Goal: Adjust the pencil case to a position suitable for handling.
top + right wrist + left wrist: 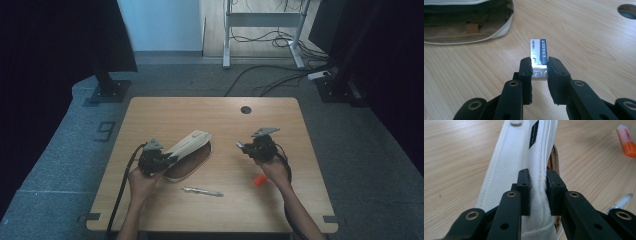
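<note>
White pouch lid hides its interior; eraser half covered by fingers.

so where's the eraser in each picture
High view: the eraser is a small pale end at the tip of the right gripper, right of centre.
Left gripper view: I can't pick it out.
Right gripper view: the eraser is at centre, clamped between the jaws.
Shared landmark: the white pencil case, lid up at the high view's centre, open at the right gripper view's top left.

Pen before pouch (marker right).
</note>
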A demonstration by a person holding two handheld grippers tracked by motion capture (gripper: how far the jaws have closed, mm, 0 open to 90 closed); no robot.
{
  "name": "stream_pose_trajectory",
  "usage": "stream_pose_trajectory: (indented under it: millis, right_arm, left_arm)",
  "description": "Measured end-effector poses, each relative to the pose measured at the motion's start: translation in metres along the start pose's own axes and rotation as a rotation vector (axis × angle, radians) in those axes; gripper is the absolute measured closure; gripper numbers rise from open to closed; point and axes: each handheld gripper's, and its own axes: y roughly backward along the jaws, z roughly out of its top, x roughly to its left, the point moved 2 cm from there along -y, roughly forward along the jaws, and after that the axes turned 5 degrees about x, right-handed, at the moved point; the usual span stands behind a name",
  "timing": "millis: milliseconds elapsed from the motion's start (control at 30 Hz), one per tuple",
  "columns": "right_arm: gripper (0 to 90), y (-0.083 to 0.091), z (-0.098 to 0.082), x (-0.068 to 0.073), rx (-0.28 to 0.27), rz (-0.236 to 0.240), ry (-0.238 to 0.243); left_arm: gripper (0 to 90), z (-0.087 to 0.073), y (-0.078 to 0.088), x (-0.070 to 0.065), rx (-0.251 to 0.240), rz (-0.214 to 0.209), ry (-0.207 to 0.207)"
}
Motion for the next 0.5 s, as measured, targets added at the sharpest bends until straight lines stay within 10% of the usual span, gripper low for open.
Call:
stream_pose_trajectory:
  millis: [500]
  right_arm:
    - [72.3, -0.025, 0.014, 0.02, 0.018, 0.044, 0.032]
  left_arm:
    - [75.7, 0.001, 0.003, 0.0, -0.014, 0.003, 0.005]
